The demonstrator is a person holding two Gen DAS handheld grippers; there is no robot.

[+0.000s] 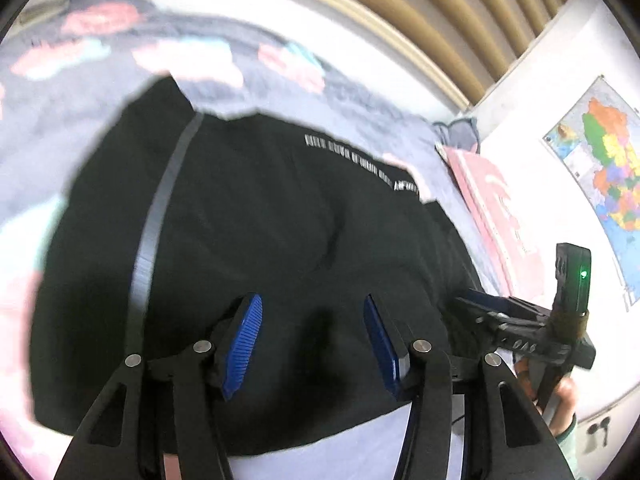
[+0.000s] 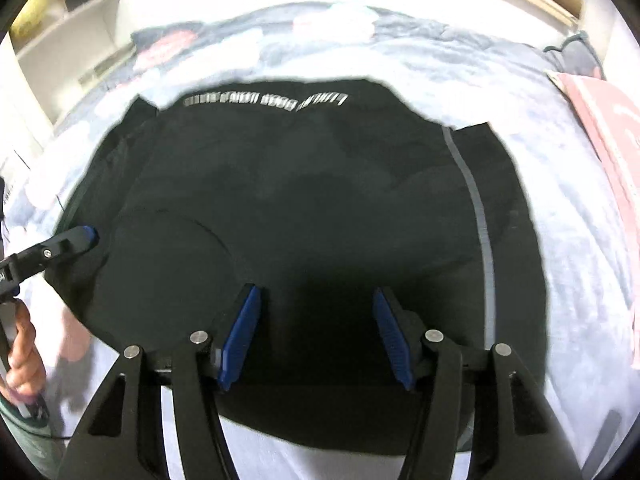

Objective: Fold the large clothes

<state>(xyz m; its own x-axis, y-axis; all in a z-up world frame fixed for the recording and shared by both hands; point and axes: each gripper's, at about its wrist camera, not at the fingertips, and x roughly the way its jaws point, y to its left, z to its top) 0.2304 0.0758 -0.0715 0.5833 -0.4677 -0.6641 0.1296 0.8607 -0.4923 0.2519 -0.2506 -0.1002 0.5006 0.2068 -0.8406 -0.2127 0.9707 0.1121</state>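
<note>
The room is a bedroom: a bed (image 2: 520, 92) covered in a pale blue patterned blanket, a slatted headboard (image 1: 420, 12) behind it, a wall map (image 1: 604, 168) to one side, white shelving (image 2: 60, 40) to the other.

The black garment (image 2: 304, 200) lies spread on the blanket in the middle of the bed, already partly folded, with a grey stripe (image 2: 476, 216) running down one side and a line of white lettering (image 2: 264, 100) along its far edge.

The left tool (image 1: 314, 340) hovers over the near part of the garment, jaws standing moderately apart with nothing between the blue pads. The right tool (image 2: 316, 332) does the same, jaws apart and empty. Neither holds cloth.

Recommended procedure, as a judgement: lower each tool onto a near corner or hem, close on a single folded layer, lift both ends level, and carry the edge toward the lettering so that the stripe stays straight.

Clearances: blanket shows on all sides of the garment, giving free travel. A pink book (image 1: 492, 208) lies near the garment on the map side; keep the sweep clear of it. The near hem lies close to the edge of the bed.
</note>
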